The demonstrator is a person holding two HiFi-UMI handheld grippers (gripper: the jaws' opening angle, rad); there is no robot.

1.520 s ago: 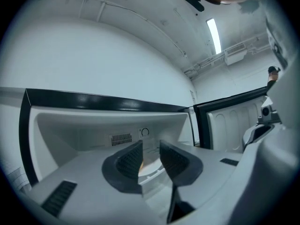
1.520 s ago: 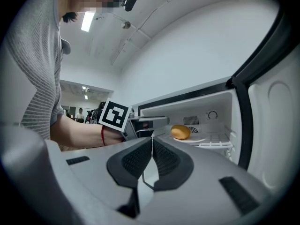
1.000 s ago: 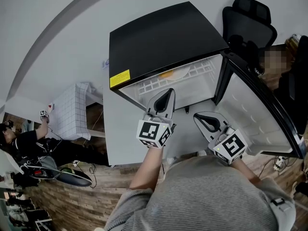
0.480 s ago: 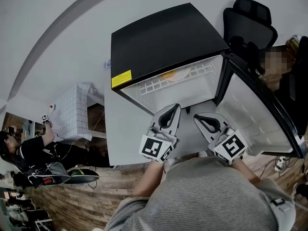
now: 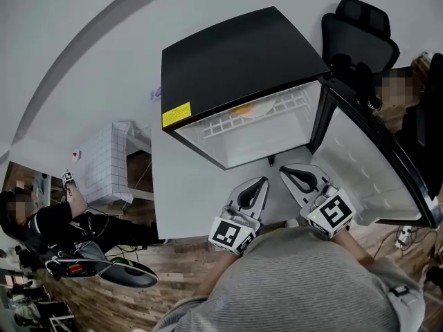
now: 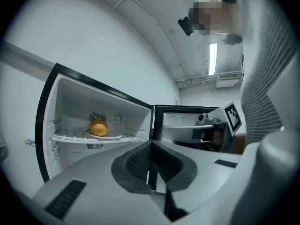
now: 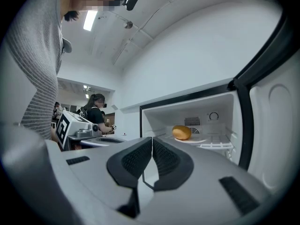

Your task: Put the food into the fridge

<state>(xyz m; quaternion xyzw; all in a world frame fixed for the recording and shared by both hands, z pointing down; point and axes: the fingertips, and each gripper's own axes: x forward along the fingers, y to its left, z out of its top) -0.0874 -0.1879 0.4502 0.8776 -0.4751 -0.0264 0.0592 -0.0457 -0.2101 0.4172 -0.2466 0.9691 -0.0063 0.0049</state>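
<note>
Left gripper (image 5: 259, 185) drew back from fridge (image 5: 235, 61) beside right gripper (image 5: 288, 172), both clamped together empty

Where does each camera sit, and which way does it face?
Head view: on the head, steeply down at the open fridge; left tool, right tool, grey torso show.
Left gripper view: on the left tool, along its shut jaws into the fridge; grey torso right.
Right gripper view: on the right tool, same way, jaws shut; torso left.
Shared: the orange food inside.
</note>
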